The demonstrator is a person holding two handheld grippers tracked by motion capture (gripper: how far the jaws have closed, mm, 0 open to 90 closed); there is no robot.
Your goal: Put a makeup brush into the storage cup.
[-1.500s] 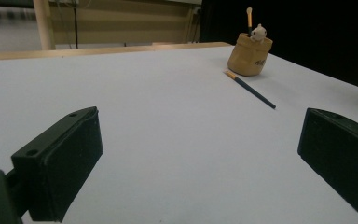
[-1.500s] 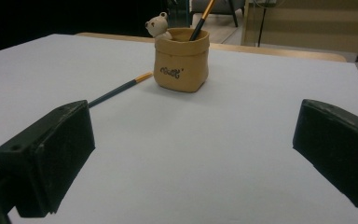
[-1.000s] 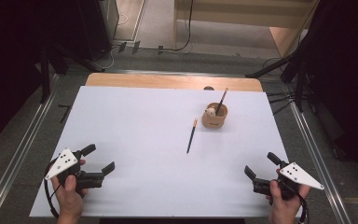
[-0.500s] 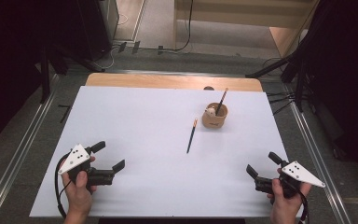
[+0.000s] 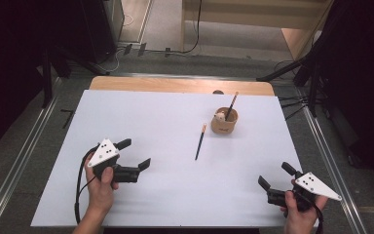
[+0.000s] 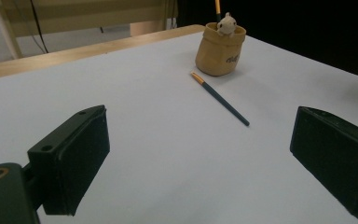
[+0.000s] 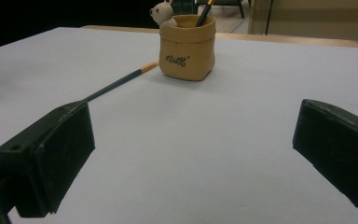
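Pencil (image 5: 200, 142): lies flat on the white table (image 5: 141, 117), ahead of the left gripper's jaws and to their right, well apart from them; its orange end is just beside the holder.
Holder (image 5: 224, 122): tan pot with a small bear figure, one pencil upright inside; straight ahead of the right gripper's jaws, well apart.
Left gripper (image 5: 130, 155): jaws spread, nothing between them.
Right gripper (image 5: 274, 177): jaws spread, nothing between them.
Handling: the pencil looks light, stiff, thin and smooth; it probably rolls if nudged.
Grasp site: mid-shaft, jaws closing across its width, seems best for balance.
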